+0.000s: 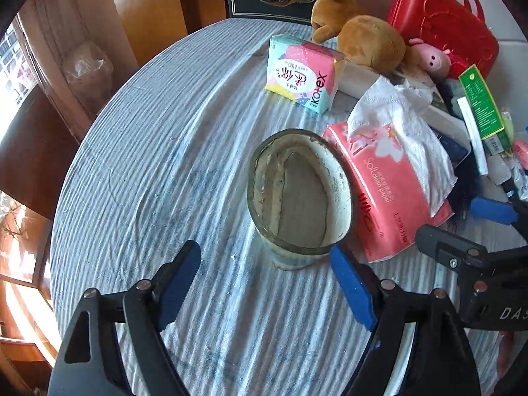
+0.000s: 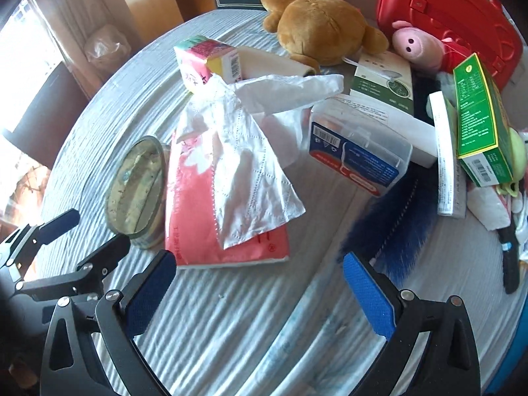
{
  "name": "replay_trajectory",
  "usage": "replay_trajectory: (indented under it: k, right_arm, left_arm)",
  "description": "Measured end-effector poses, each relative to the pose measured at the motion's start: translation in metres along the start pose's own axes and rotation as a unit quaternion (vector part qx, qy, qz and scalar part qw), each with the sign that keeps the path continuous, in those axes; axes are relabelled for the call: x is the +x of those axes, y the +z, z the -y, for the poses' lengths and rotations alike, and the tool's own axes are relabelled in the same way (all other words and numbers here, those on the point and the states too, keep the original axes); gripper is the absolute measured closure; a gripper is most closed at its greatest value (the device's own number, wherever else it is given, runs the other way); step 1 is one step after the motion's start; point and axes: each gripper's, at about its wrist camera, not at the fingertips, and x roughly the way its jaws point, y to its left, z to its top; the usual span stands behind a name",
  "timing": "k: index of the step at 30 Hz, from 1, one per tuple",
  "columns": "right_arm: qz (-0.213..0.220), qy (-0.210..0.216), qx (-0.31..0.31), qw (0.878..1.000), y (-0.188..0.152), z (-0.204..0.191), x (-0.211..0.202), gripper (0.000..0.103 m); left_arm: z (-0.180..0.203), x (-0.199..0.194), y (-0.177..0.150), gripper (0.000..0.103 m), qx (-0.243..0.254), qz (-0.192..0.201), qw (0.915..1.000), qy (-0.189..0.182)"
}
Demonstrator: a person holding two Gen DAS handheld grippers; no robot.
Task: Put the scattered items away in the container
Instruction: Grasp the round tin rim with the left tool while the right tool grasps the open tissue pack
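Tin [image 1: 298,198] sitting upright, touching tissue pack [image 1: 379,191]; left gripper [image 1: 264,283] and right gripper [image 2: 260,290] both gaping, empty; risking tipping tin if nudged.

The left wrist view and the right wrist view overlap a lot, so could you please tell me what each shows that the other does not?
Only the left wrist view shows the tin's empty, grimy inside and the Kotex pack's printed face. Only the right wrist view shows the clear floss-pick box and the blue furry item. Both share the brown teddy bear, red case, pink tissue pack, and each open claw: left, right.
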Motion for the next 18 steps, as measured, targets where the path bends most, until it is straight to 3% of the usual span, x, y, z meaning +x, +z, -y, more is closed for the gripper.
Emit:
replay_trajectory:
  k: [4, 8, 12, 18]
  right_arm:
    - [-0.012, 0.023, 0.012, 1.000, 0.008, 0.011, 0.008, 0.000]
    - [0.000, 0.019, 0.019, 1.000, 0.009, 0.024, -0.005, 0.000]
    - [0.004, 0.008, 0.022, 1.000, 0.013, 0.035, -0.016, 0.000]
    - [-0.011, 0.022, -0.015, 1.000, 0.013, 0.002, -0.002, 0.000]
  left_arm:
    - [0.000, 0.007, 0.007, 0.020, 0.015, -0.009, 0.9996, -0.024]
    - [0.018, 0.015, 0.011, 0.020, 0.049, -0.020, 0.9976, -0.046]
    - [0.025, 0.030, 0.022, 0.020, 0.061, -0.008, 0.9981, -0.009]
    - [-0.008, 0.032, 0.024, 0.029, 0.043, -0.011, 0.9990, -0.008]
